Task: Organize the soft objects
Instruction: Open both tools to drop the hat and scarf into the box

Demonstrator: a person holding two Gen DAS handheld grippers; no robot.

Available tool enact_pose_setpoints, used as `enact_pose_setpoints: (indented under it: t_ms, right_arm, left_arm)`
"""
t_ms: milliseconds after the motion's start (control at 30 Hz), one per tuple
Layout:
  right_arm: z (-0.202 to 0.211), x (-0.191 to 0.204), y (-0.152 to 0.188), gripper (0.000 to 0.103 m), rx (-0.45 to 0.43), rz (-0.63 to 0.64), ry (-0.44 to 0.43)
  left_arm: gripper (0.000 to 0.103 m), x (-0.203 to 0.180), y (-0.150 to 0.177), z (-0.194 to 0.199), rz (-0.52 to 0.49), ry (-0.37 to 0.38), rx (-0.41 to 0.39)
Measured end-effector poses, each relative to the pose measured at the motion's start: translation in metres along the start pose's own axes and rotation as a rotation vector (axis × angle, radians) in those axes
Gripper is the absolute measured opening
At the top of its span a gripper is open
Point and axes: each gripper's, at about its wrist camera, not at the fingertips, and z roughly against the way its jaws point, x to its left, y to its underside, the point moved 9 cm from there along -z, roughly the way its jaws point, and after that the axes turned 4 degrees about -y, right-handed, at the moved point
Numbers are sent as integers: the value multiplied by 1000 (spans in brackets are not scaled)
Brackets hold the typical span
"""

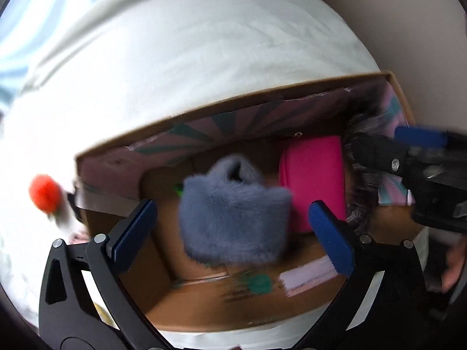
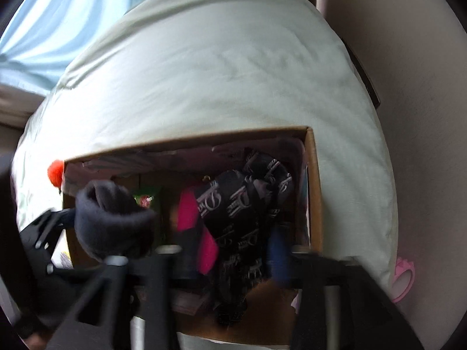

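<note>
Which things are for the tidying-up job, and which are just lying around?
For the job: cardboard box, fluffy grey-blue bag, pink pouch, black printed cloth, left gripper, right gripper.

Just lying about: orange pompom, pale bedcover, pink ring.

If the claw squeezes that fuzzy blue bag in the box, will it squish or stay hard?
The fuzzy blue bag would probably squish: it looks like thick plush all over. Its soft handle would likely flop rather than stand stiff. It seems light for its size, and the fur may slip a little between the left claw's pads.
</note>
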Motion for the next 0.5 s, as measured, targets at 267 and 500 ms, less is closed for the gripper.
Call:
enact_pose_setpoints:
  t_ms: [267,500]
  right_arm:
    - [8,15,3,103,-17,-11,1]
    - [33,33,10,103,-71,16,-1]
  left_arm:
    - [103,6,12,18,39,81,-6]
    - [102,25,20,56,59,79,-76]
